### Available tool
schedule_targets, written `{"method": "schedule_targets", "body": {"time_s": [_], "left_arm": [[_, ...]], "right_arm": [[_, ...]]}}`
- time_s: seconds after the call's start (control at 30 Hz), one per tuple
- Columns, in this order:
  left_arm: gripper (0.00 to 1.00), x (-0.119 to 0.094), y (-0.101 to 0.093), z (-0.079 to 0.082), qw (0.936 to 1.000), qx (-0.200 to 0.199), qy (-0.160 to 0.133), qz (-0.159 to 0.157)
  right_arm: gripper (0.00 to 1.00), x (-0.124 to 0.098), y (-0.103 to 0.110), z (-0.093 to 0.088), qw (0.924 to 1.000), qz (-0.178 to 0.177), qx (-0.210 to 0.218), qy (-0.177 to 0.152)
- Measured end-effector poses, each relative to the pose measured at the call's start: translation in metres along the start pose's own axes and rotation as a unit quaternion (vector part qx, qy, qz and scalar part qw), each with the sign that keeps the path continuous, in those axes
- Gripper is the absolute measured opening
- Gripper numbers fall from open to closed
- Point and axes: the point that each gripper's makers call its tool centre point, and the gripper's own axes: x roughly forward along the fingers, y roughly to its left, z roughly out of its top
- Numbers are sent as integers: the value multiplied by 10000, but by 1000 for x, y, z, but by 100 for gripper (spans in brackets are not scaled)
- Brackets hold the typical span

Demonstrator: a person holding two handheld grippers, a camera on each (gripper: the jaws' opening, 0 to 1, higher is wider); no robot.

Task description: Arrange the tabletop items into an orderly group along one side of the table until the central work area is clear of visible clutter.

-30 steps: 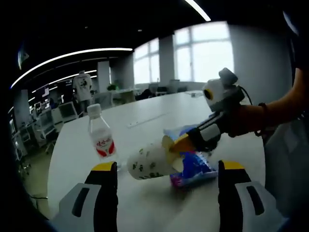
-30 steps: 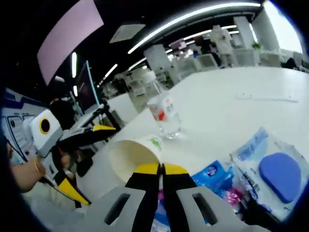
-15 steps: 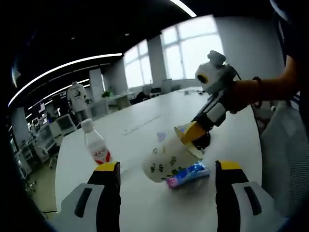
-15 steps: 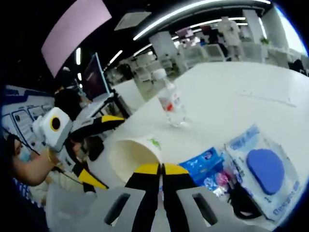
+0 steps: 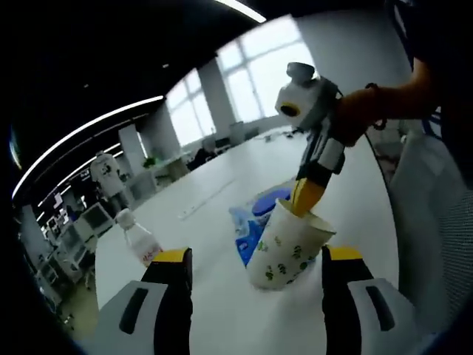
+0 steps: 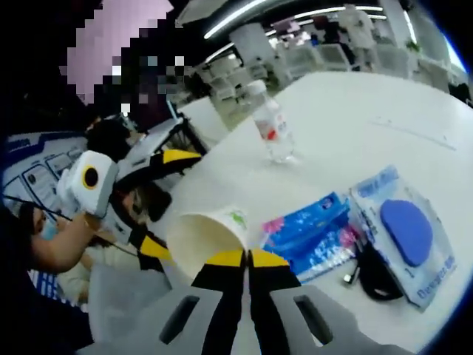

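Note:
A white paper cup [image 5: 287,250] with green prints stands nearly upright, slightly tilted, just over the white table [image 5: 222,185]. My right gripper [image 5: 304,198] comes down from above and is shut on its rim. In the right gripper view the cup [image 6: 201,238] hangs from my right gripper [image 6: 240,258], mouth towards the camera. My left gripper [image 5: 256,256] is open, its jaws either side of the cup and short of it. It also appears as the left gripper [image 6: 167,201] beyond the cup. A small water bottle [image 5: 140,242] stands to the left.
Behind the cup lie a blue tissue pack [image 6: 310,230], a clear packet with a blue round pad [image 6: 406,232] and a black item [image 6: 375,275]. The water bottle [image 6: 271,131] stands farther out. A person's sleeve and chair [image 5: 436,222] are at the right.
The right gripper has raised the cup from lying on its side by the packets to nearly upright and drawn it nearer. Both cameras have shifted.

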Motion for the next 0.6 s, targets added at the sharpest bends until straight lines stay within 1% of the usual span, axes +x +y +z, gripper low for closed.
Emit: {"method": "schedule_targets", "body": {"time_s": [0.1,0.2,0.23,0.27,0.37,0.47,0.6], "left_arm": [[67,0,-6,-2,9997,193,116,-64],[67,1,-10,0,9995,267,141,-89],[67,1,-11,0,9992,331,180,-110],[66,1,-13,0,9988,430,227,-106],[66,3,-18,0,9972,644,325,-180],[63,3,-21,4,9971,665,298,-200],[63,4,-28,3,9940,957,429,-301]], "right_arm": [[0,-4,3,-3,10000,47,36,49],[0,-7,7,-5,9999,140,63,76],[0,-7,7,-5,9999,130,53,76],[0,-8,11,-4,9998,218,13,41],[0,-10,16,-5,9995,308,4,47],[0,-10,16,-9,9995,266,-93,114],[0,-12,17,-13,9993,301,-139,198]]}}
